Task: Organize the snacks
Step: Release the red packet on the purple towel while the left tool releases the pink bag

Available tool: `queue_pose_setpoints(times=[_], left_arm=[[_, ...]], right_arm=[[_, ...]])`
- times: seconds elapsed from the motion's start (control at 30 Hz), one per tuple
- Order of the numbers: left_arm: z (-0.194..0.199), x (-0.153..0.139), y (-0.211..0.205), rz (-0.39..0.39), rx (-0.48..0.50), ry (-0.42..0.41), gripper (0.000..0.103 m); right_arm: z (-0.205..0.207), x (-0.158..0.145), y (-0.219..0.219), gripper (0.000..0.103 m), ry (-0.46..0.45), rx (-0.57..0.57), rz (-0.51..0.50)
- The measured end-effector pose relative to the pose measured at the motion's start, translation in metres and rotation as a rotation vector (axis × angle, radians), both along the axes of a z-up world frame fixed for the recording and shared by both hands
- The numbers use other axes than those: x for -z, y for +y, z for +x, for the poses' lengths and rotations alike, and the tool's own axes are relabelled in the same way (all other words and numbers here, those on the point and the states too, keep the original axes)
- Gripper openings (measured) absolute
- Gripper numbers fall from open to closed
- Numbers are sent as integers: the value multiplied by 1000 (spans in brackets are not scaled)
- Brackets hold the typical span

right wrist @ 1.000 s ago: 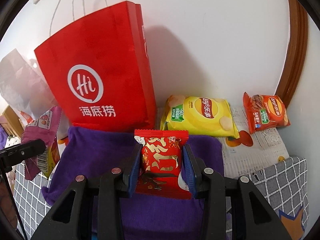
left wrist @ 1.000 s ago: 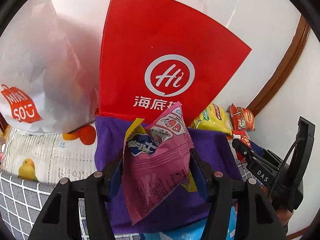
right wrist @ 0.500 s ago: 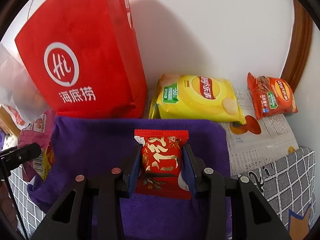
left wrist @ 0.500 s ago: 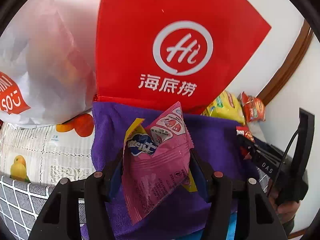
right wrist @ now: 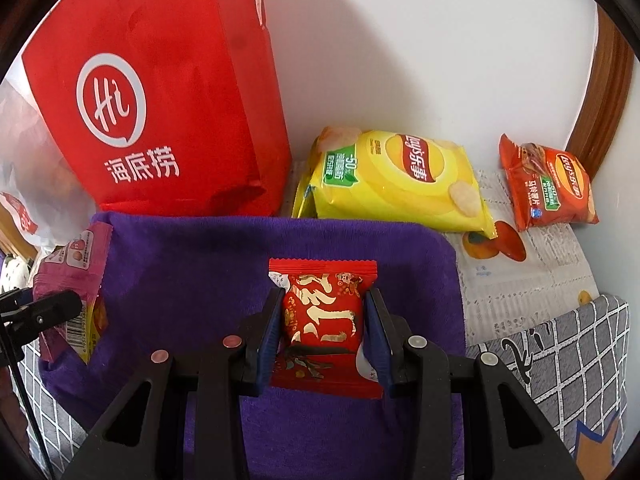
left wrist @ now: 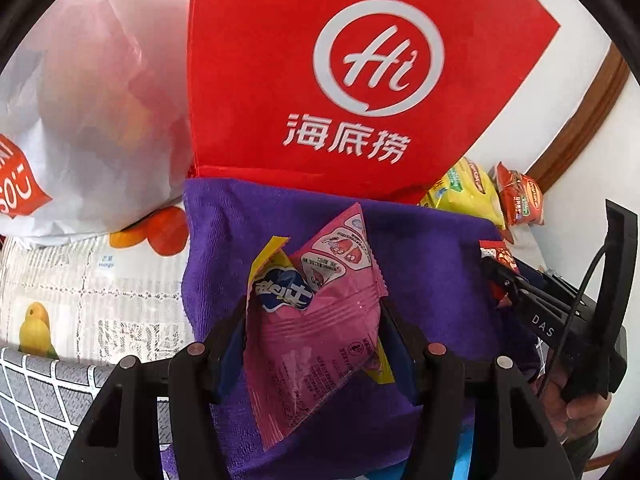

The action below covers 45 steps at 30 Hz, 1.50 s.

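The left gripper (left wrist: 314,332) is clamped on a pink snack packet (left wrist: 316,328), with what seems to be a second, yellow wrapper (left wrist: 266,254) pinched behind it, though the view does not settle whether that is a separate packet. The right gripper (right wrist: 323,332) is clenched on a small red snack packet (right wrist: 322,312). Both packets hang above a purple cloth (right wrist: 192,276) spread in front of an upright red paper bag (right wrist: 160,92). Beside the bag a yellow chip bag (right wrist: 394,176) lies against the wall, with a smaller orange chip bag (right wrist: 548,190) near it on the fruit-print table cover (right wrist: 532,276). The main risk lies with the left load: the pink packet is held crumpled and skewed, so a yellow wrapper gripped only by friction behind it could slip free during a lift or swing. The red bag's mouth is out of view above, so a blind reach toward it might clip the rim and tip the bag. The two grippers are also near each other over the cloth, and crossing paths could knock a packet loose.
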<state>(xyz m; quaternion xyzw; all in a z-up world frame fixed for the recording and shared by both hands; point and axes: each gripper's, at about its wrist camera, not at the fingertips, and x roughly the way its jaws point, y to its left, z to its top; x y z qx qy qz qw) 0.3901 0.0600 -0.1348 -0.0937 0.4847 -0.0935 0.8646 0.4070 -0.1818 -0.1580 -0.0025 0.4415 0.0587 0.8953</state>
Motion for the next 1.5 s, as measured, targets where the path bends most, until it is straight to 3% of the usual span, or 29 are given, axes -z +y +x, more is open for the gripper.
queue_pose_setpoints(times=[0.7,1.13,1.3,1.43,1.5], left_arm=[[6,17,-10,6,19,58,59],[7,19,-15,18,28,60,60],[6,16,-12,-15,25,67,60],[2,6,-5,-53,7,40,81],[-1,-1,-3,-55,-1,18,82]], right_arm=[[3,8,-1,42,48,-2,-19],[-3,-7,-4,49,25,8,12],[-9,-16,-2,49,2,6,19],[-13,-24,1,49,-16,3,21],[-15,-29,4,49,-27,2,19]])
